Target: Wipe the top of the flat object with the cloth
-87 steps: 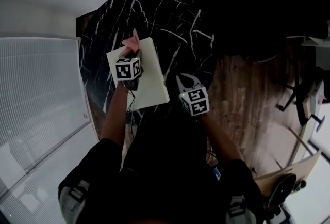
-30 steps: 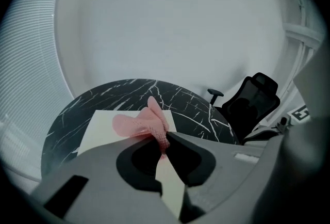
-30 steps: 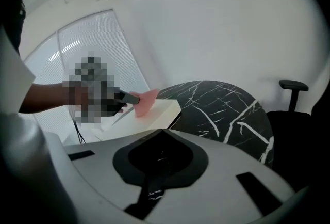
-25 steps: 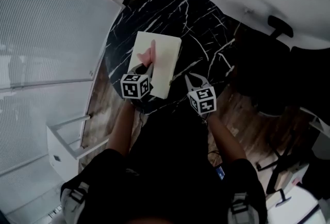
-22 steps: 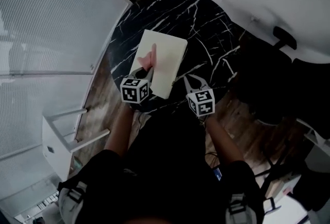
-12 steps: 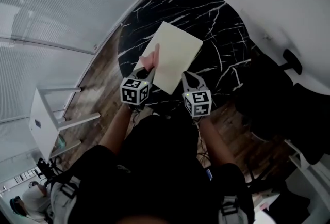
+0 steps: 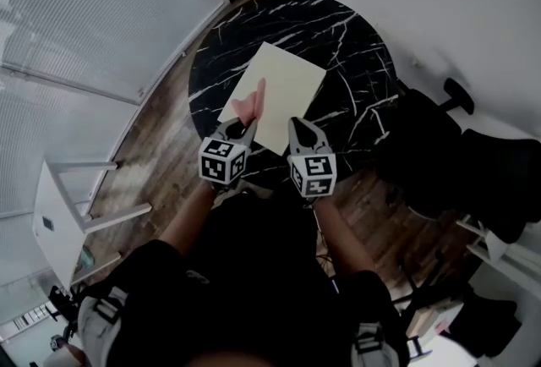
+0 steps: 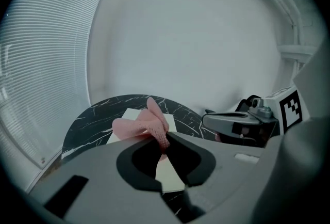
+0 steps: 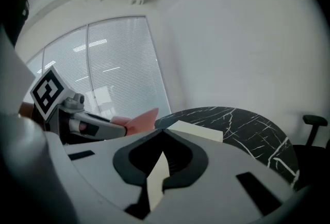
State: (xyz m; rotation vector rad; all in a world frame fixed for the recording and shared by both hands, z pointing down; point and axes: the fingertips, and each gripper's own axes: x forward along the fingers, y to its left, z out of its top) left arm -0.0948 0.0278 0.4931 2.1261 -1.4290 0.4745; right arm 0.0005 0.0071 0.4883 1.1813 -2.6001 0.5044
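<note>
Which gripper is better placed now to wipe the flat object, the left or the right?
Left. The left gripper is shut on the pink cloth, above the cream flat object. The right gripper, jaws together, has no cloth.

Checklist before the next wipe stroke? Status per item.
1. Cloth gripped by left tool: ok, jaws shut on it.
2. Cloth over flat object: ok, above its near left part.
3. Cloth pressed onto the top: cannot tell.
4. Flat object fully on table: ok.
5. Right tool out of the stroke: ok, shut, nothing between its jaws, at the object's near right edge.
6. Top free of other things: ok.
</note>
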